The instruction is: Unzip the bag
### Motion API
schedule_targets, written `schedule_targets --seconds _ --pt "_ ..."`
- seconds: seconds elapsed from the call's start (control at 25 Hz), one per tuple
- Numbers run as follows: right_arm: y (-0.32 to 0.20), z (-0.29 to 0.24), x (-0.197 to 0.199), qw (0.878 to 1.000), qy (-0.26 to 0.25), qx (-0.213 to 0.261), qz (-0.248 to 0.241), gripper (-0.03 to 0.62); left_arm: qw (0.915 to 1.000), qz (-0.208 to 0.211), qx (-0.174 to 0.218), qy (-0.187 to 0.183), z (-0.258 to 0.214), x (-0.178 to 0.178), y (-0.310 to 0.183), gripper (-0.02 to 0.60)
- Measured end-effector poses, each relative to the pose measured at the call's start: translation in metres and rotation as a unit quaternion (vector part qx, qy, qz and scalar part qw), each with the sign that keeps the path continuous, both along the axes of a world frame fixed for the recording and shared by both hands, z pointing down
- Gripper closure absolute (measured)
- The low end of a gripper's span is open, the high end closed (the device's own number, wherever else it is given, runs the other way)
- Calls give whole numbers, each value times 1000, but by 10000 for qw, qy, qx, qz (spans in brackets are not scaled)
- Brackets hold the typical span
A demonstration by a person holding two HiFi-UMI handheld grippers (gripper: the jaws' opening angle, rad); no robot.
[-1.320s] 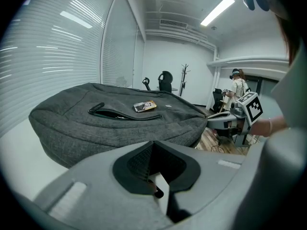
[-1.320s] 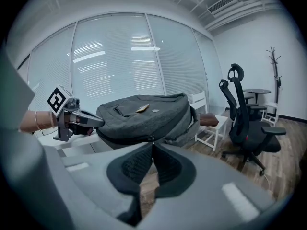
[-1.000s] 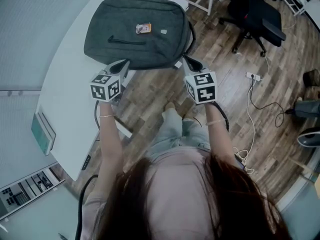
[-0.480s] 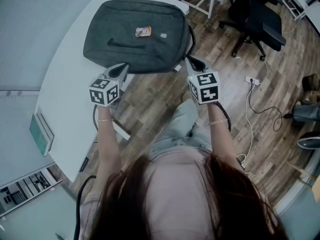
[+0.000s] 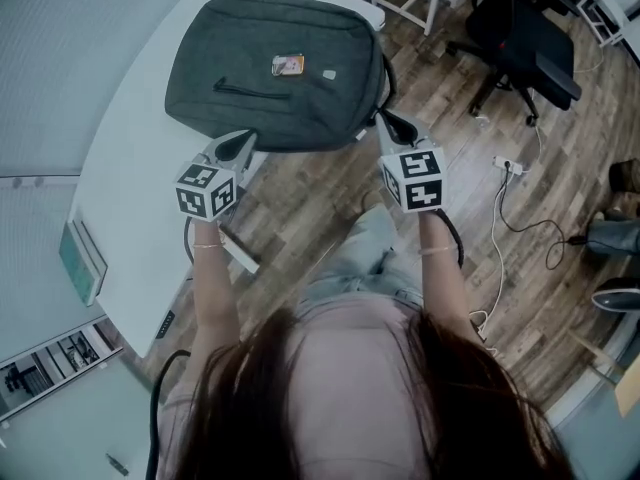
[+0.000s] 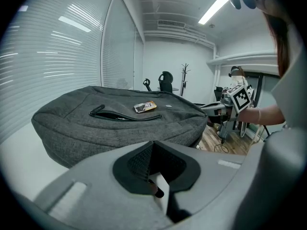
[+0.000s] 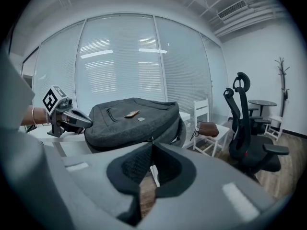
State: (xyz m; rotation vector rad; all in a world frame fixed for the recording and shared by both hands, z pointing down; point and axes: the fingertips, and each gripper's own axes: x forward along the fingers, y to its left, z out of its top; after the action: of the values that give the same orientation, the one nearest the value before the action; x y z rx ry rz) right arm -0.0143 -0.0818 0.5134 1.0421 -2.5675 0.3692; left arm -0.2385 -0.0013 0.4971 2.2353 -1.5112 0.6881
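- The grey backpack [image 5: 275,68] lies flat on its back on the white table [image 5: 130,198], its near edge right at the table's rim.
- It looks like soft woven fabric, slack and lightly filled. My read: it'll sag and slide rather than resist a pull.
- The front pocket zipper [image 5: 245,86] runs across the top face, with a small orange tag [image 5: 287,63] just beside it.
- Best hold, I'd say, is the little zipper tab itself, with the fabric pinned nearby so the bag doesn't drag along.
- The left gripper [image 5: 238,146] has its jaws together on nothing, tips at the bag's near edge.
- The right gripper [image 5: 388,123] has its jaws together too, tips at the near right corner. Whether they pinch a pull tab, I can't tell.
- A black office chair [image 5: 520,38] stands well clear.
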Motion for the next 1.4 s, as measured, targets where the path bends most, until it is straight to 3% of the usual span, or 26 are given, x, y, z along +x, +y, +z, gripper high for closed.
schedule_targets --seconds 1.4 --pt "-85 -15 -1 9981 190 143 -577 580 9999 -61 -51 95 0 -1 -4 571"
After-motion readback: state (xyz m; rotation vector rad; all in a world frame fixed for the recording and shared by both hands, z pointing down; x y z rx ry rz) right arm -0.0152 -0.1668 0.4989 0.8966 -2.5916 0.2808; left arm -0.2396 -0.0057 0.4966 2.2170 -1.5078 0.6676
